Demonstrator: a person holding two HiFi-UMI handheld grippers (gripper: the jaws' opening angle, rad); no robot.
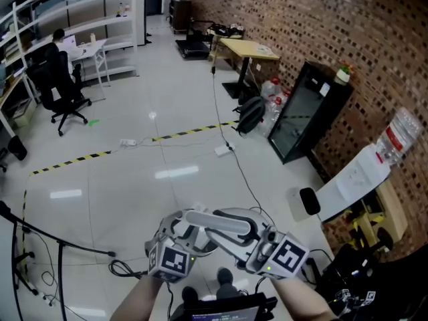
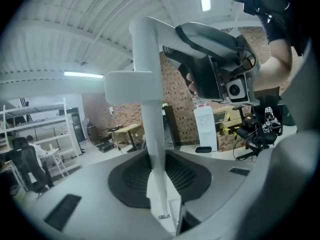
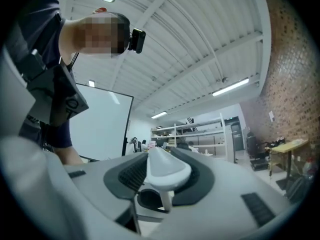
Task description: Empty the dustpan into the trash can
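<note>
A white plastic handle (image 1: 224,222), seemingly the dustpan's, spans the gap between my two grippers low in the head view. The left gripper (image 1: 182,227) is shut on its upright stem (image 2: 152,134), which rises between the jaws with a side arm branching left. My right gripper (image 1: 244,229) is shut on the handle's rounded end (image 3: 165,168); in the left gripper view it shows at the stem's top (image 2: 220,79). Neither the pan itself nor a trash can is in any view.
A yellow-black tape line (image 1: 134,146) and a cable (image 1: 231,152) cross the pale floor ahead. On the right, a black cabinet (image 1: 307,109) and a white water dispenser (image 1: 354,176) stand against the brick wall. A person sits at a desk (image 1: 63,45) far left. A stand (image 1: 60,246) is near left.
</note>
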